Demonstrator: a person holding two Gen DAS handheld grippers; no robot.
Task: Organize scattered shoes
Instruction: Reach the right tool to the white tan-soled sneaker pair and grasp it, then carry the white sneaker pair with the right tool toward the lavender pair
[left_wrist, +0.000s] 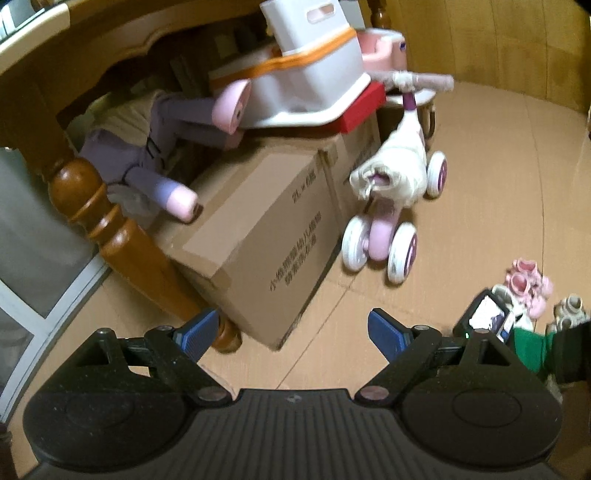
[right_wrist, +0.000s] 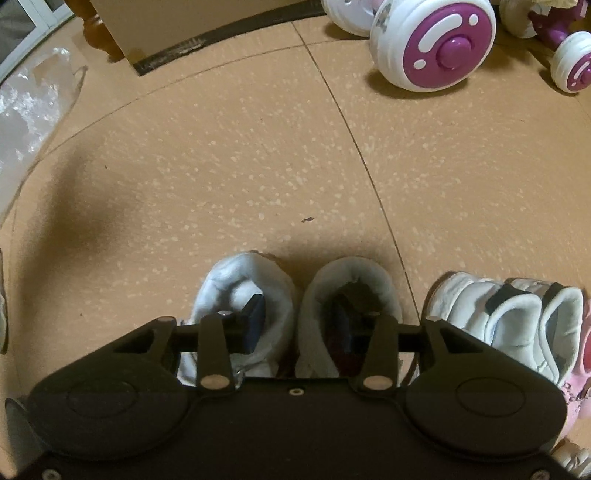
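Observation:
In the right wrist view a pair of small white shoes (right_wrist: 295, 295) stands side by side on the tan floor. My right gripper (right_wrist: 300, 325) has one finger inside each shoe and pinches their two inner walls together. Another white and pink pair (right_wrist: 517, 321) stands right beside them. My left gripper (left_wrist: 291, 330) is open and empty above the floor, facing a cardboard box. In the left wrist view pink shoes (left_wrist: 528, 284) and beige shoes (left_wrist: 570, 310) line up at the right, next to my right gripper's body (left_wrist: 487, 317).
A cardboard box (left_wrist: 266, 236) sits under a wooden table beside its turned leg (left_wrist: 110, 229). A pink and white toy scooter (left_wrist: 391, 199) stands close by; its wheel (right_wrist: 436, 40) is ahead of the shoes. A clear plastic bag (right_wrist: 29, 107) lies at the left.

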